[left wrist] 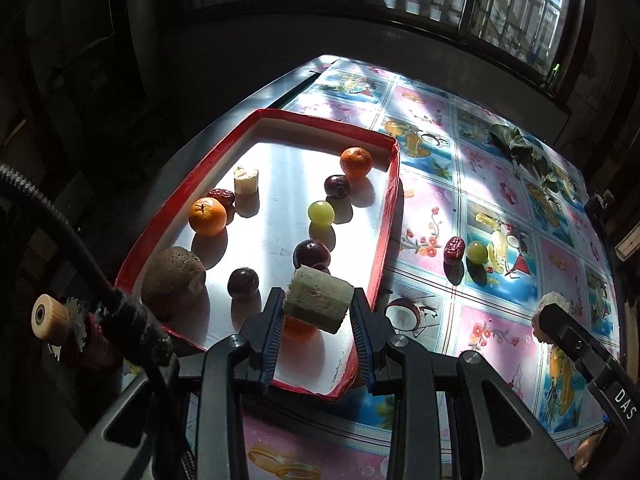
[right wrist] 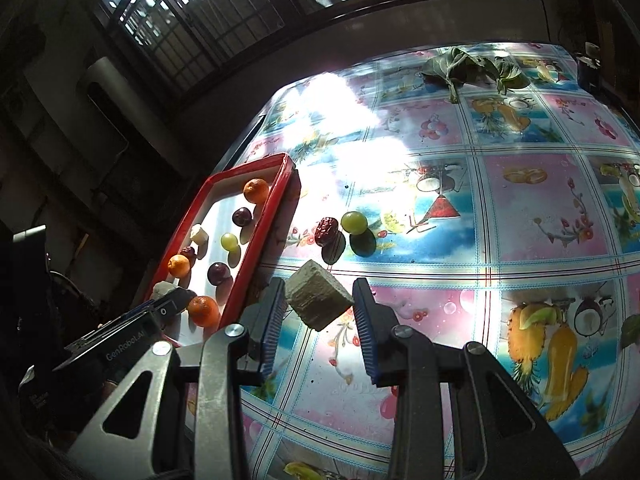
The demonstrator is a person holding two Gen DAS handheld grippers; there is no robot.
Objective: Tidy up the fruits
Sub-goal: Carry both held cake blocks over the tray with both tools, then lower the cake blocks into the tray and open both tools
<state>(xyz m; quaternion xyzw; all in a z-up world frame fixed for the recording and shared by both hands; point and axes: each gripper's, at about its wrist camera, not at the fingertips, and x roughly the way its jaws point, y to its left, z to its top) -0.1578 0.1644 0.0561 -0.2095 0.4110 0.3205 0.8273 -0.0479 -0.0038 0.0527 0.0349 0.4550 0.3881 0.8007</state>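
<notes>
While the left tool clamps a pale chunk over the red tray, the right tool pinches another chunk above the bench — date and grape lie beyond.

Black grippers, blue ribbed pads, silver screws

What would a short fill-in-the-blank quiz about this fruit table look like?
1. The fruits are being gathered in a shallow ___-rimmed tray.
2. Each hand-held gripper, left and right, is shut on a pale ___-shaped fruit chunk.
3. Beside the wrinkled red date on the patterned tablecloth lies a green ___.
4. The tray holds ___ oranges.

Missing words: red; block; grape; three
</notes>
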